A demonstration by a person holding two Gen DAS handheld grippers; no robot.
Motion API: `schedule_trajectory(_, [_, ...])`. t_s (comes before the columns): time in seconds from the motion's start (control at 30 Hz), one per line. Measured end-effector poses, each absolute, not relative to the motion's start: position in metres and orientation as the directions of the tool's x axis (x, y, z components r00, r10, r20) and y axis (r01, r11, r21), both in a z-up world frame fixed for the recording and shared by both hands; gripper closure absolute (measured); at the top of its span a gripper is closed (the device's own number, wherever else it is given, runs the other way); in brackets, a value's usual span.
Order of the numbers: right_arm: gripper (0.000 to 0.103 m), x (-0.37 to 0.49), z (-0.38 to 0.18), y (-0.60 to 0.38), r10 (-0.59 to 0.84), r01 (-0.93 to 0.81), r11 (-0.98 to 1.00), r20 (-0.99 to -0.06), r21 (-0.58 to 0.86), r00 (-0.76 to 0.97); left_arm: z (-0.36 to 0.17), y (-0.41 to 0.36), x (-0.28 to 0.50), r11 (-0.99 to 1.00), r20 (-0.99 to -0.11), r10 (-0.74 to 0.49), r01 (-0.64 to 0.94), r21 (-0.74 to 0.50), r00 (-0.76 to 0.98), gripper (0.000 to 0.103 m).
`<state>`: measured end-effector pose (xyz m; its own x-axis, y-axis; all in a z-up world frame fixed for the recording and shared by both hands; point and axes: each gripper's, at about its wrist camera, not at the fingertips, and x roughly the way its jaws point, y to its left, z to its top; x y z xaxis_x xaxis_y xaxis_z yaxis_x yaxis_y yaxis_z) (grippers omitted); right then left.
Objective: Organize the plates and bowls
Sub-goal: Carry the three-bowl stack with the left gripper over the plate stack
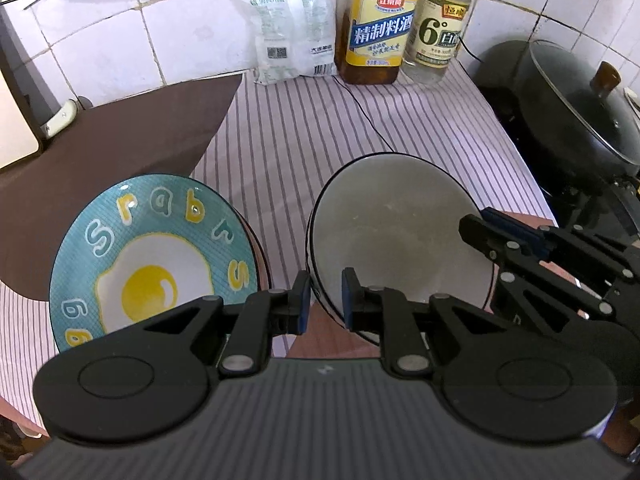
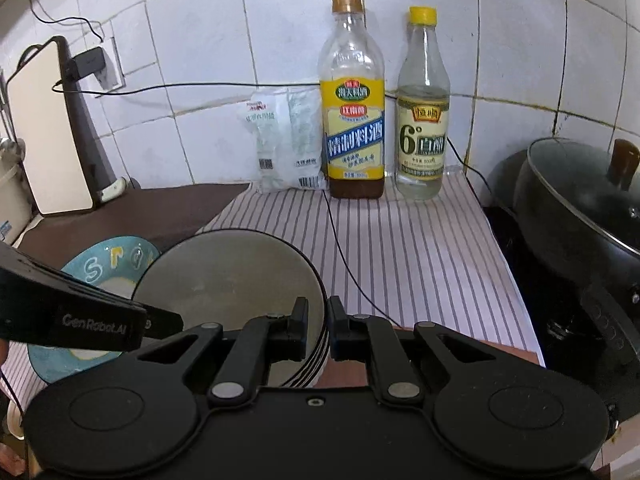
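A white bowl with black rim stripes [image 1: 396, 236] sits at the near edge of the striped cloth; it also shows in the right wrist view [image 2: 228, 276]. My left gripper [image 1: 325, 304] straddles its left rim, one finger outside and one inside, with a small gap left at the rim. My right gripper [image 2: 319, 328] is shut on the bowl's right rim, and shows in the left wrist view [image 1: 486, 224]. A teal plate with a fried-egg picture [image 1: 156, 256] lies to the left of the bowl, partly hidden in the right wrist view [image 2: 108, 264].
Two bottles [image 2: 352, 120] [image 2: 422, 120] and a white bag [image 2: 286, 144] stand against the tiled wall. A black lidded pot [image 2: 580, 216] sits on the right. A black cable [image 2: 344, 264] crosses the striped cloth [image 2: 420, 260]. A brown mat [image 1: 100, 160] lies on the left.
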<state>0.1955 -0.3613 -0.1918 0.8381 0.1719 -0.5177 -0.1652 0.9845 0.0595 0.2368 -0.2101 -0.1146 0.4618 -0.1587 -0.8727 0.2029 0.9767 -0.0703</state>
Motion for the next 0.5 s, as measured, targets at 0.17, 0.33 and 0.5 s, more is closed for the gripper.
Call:
schedule_trajectory(0.17, [0.087,0.184,-0.192,-0.365,0.197,-0.186,0.980,-0.466,0.071,0.863,-0.119,-0.201,0.231,0.974,-0.846,-0.203,0.190,-0.123,0.493,0.087])
schedule_trajectory(0.33, [0.062,0.149,-0.188,-0.370,0.222,-0.222,0.974,-0.378,0.045,0.899,-0.116,-0.179,0.220,0.955,-0.792,-0.297,0.176,-0.239,0.534,0.082])
schedule_trajectory(0.5, [0.044,0.116,-0.195,-0.375,0.256,-0.270,0.963,-0.344,0.007,0.904,-0.109,-0.162,0.209,0.929,-0.739,-0.370,0.203,-0.311,0.563,0.081])
